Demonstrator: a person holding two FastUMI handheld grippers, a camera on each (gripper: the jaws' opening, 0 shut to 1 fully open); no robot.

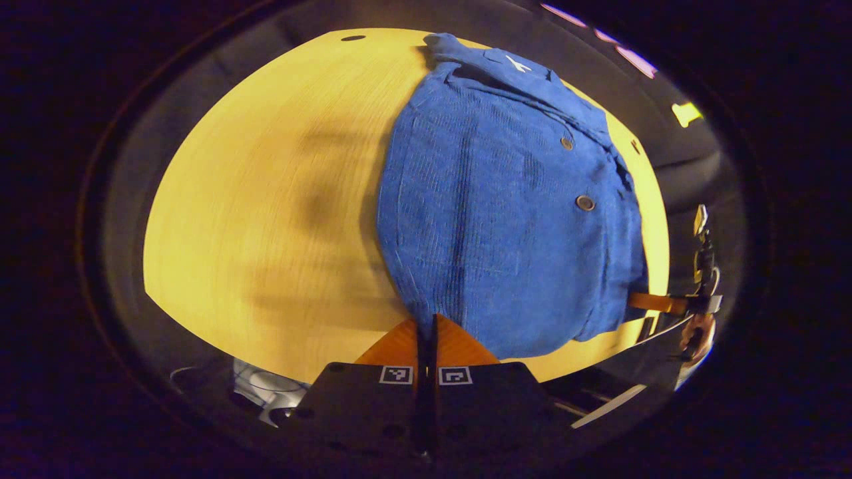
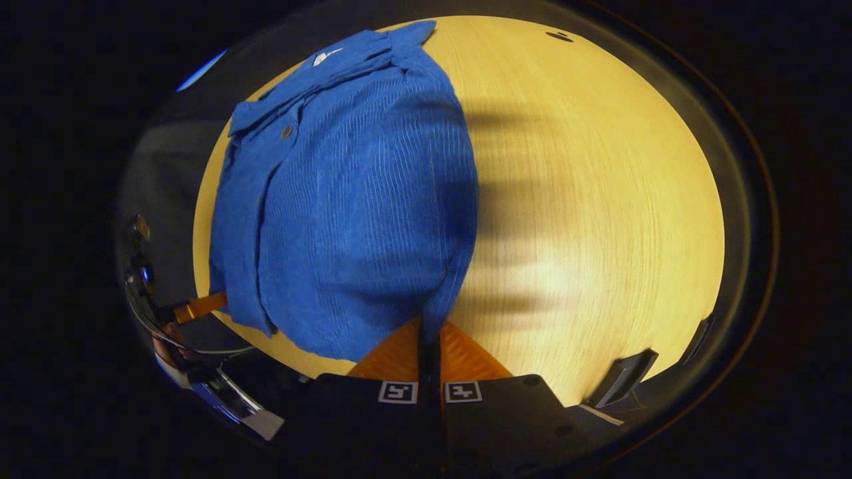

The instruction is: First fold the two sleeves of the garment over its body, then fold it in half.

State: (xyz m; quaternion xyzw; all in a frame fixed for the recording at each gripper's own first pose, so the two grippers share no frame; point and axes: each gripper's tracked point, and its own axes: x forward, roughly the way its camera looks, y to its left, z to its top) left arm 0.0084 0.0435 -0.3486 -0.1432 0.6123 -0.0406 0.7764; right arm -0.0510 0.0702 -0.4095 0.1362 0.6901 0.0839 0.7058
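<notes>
The blue garment (image 1: 506, 219) is laid on the worktop (image 1: 266, 199), sleeves seemingly tucked over its body already, so the halving fold is judged in hand. Its near hem corners are pinched by the closed left tongs (image 1: 426, 327) and right tongs (image 2: 429, 330). Next, the hem is to be carried evenly toward the far collar.

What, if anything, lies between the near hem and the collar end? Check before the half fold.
Nothing visible does. The blue shirt lies flat on the wooden table, sleeves apparently already folded in. Both the left gripper and right gripper are pinched on its near hem.
</notes>
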